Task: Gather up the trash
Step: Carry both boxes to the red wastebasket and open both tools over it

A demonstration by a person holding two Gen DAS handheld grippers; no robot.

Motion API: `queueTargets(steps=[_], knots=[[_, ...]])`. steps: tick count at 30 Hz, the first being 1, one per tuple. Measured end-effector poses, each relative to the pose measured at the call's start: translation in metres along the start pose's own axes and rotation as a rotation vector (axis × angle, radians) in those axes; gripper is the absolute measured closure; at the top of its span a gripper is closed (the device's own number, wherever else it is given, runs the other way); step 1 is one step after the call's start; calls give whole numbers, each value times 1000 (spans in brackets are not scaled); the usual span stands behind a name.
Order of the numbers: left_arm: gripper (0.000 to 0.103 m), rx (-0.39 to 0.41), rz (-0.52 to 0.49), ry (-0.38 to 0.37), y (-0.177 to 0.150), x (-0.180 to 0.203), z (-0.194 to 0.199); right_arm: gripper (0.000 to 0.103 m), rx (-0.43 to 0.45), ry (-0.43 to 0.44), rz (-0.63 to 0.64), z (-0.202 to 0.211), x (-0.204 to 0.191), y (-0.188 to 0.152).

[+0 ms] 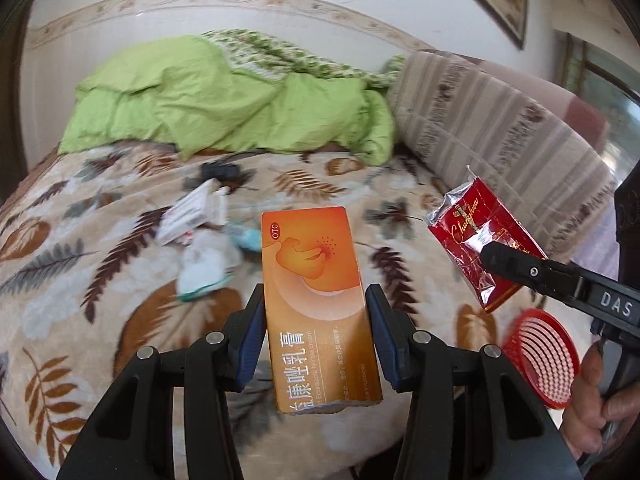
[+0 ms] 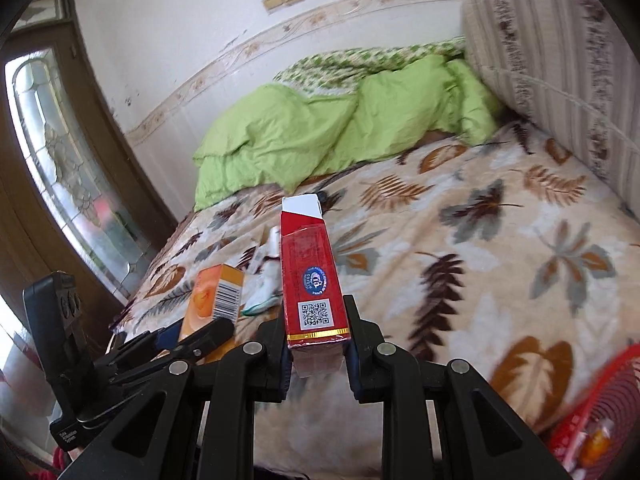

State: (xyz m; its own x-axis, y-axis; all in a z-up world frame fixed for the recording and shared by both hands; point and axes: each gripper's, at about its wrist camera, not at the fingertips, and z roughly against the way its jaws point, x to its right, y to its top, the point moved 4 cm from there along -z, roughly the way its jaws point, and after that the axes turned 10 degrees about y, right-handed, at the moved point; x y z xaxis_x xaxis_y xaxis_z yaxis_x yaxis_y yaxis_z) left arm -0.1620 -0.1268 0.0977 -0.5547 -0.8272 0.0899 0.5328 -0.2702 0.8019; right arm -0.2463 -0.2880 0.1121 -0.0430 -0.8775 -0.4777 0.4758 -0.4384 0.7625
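My two black grippers, seen from their own cameras

My left gripper is matte black plastic with angular linkage arms, silver round pivot pins and dark blue pads lining its jaws. My right gripper is built the same; seen from the left camera, its side carries white letters "DAS", and bare skin of my right hand shows at the handle.

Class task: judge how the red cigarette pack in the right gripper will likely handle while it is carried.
The red cigarette pack looks crumpled and open, so probably light and easily crushed. Its shiny wrap may slip in the right gripper.
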Motion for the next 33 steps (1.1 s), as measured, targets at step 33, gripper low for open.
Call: queueTargets(steps=[33], knots=[[37,-171,-286,-412,-11,243,-5,70,139,-436,-349,205,194,-53]])
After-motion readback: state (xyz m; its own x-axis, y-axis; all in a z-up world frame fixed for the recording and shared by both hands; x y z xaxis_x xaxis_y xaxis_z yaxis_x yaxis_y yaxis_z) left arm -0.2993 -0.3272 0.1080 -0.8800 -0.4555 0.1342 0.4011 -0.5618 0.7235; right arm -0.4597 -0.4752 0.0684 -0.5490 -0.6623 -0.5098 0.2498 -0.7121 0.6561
